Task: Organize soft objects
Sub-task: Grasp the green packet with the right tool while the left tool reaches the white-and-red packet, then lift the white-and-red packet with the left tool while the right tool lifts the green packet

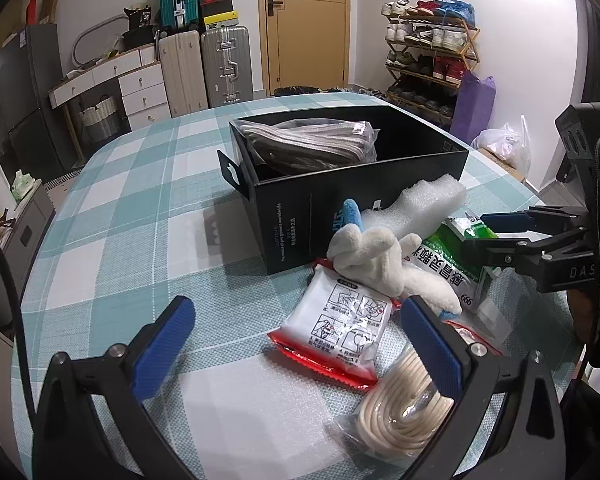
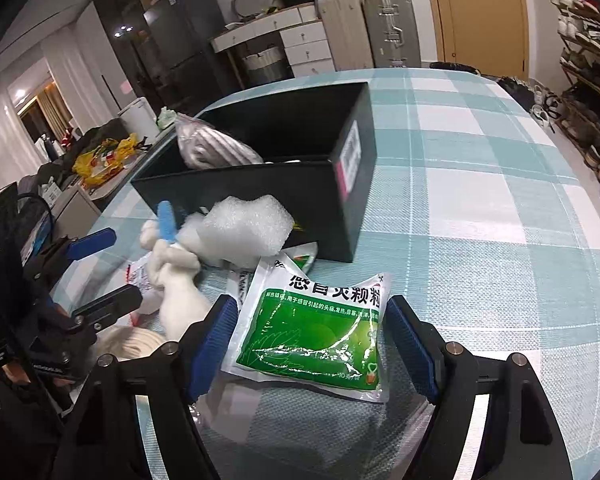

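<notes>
Now the right tool (image 2: 308, 340) straddles the green sachet (image 2: 316, 328) lying on the tabletop (image 2: 480, 220) beside the black box (image 2: 340, 216), pads not visibly pressing; the person should pinch both edges evenly. The left tool (image 1: 296, 344) stands apart, empty.

Green pouch (image 2: 316, 328): I read the big Chinese characters 感冒灵颗粒, and "10" near its lower edge; in the left view also "666".
Right gripper (image 1: 496, 240): I read "DAS" on its black body.
Black box (image 1: 300, 216): small white print on its side, too small for me to read.
White packet (image 1: 338, 326): drawn instruction panels, the text not readable.
</notes>
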Tool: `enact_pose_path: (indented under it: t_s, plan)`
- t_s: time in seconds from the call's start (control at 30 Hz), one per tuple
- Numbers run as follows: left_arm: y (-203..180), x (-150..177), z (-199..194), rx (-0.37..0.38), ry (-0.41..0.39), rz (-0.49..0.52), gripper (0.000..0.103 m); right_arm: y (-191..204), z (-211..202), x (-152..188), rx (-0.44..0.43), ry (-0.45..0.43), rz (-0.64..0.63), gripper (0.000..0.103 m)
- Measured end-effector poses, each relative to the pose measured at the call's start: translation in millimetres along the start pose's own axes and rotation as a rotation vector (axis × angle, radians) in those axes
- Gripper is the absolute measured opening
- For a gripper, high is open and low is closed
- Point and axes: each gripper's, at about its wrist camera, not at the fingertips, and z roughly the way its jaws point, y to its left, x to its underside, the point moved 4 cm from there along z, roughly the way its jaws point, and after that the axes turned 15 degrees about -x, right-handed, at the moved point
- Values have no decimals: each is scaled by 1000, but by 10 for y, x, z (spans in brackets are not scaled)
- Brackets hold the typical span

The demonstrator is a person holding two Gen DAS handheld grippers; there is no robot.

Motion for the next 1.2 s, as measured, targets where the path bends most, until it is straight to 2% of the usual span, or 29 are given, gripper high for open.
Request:
enact_pose_path:
  t_s: [0.17, 0.3, 0.5, 0.77, 0.97, 1.07, 1.2]
  plan:
    - [-10, 2, -12, -1, -1, 4, 103, 12, 14, 8, 17, 1, -14, 77]
    - [-13, 1, -14, -1, -1, 5, 103, 7, 13, 9, 42, 1, -24, 59]
    - [-18, 3, -9, -2, 0, 5, 103, 71, 33, 27, 31, 12, -66, 48]
    - [-23, 9, 7, -1, 5, 11, 103, 152, -170, -19, 10, -48, -106, 47]
    - [-88, 19, 95, -18, 47, 57, 102, 182, -266, -49, 14, -73, -118, 47]
    - [-142, 32, 120, -19, 64, 88, 93, 194, -283, -56, 11, -80, -122, 47]
    - [-194, 56, 145, -25, 81, 117, 70, 250, -297, -52, 3, -84, -131, 47]
